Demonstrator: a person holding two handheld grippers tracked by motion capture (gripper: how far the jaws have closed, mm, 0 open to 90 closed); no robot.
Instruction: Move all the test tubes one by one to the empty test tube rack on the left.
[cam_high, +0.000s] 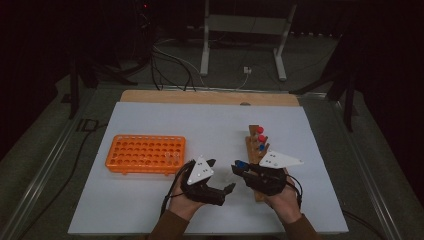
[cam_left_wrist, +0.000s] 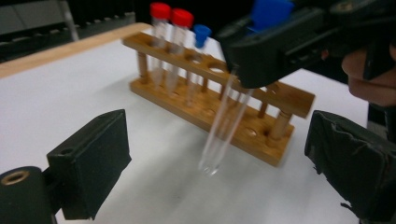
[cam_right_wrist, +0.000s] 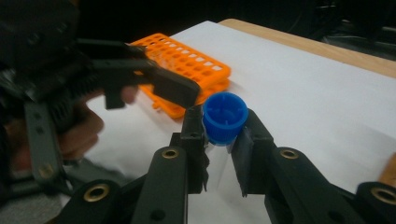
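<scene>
This looks like a lab bench in a dim recording room — a white work sheet (cam_high: 210, 130) carries an orange plastic tube rack (cam_high: 145, 154) at nine o'clock and a wooden test-tube rack (cam_left_wrist: 210, 93) with capped tubes at three o'clock. At twelve o'clock — loose cables (cam_high: 170, 62) and a metal stand (cam_high: 245, 35) on the floor.

A white table (cam_high: 150, 210) bears an orange rack (cam_high: 145, 153) and wooden rack (cam_high: 256, 150).

White rectangular table sheet (cam_high: 150, 210): orange plastic perforated tube tray (cam_high: 145, 153) toward left edge; brown wooden tube rack (cam_high: 256, 150) toward right edge, running front to back. Three capped clear tubes (cam_left_wrist: 177, 42) in rack's rear holes. Blue-capped clear glass tube (cam_left_wrist: 229, 116) between tray and rack, above sheet, near front edge.
</scene>
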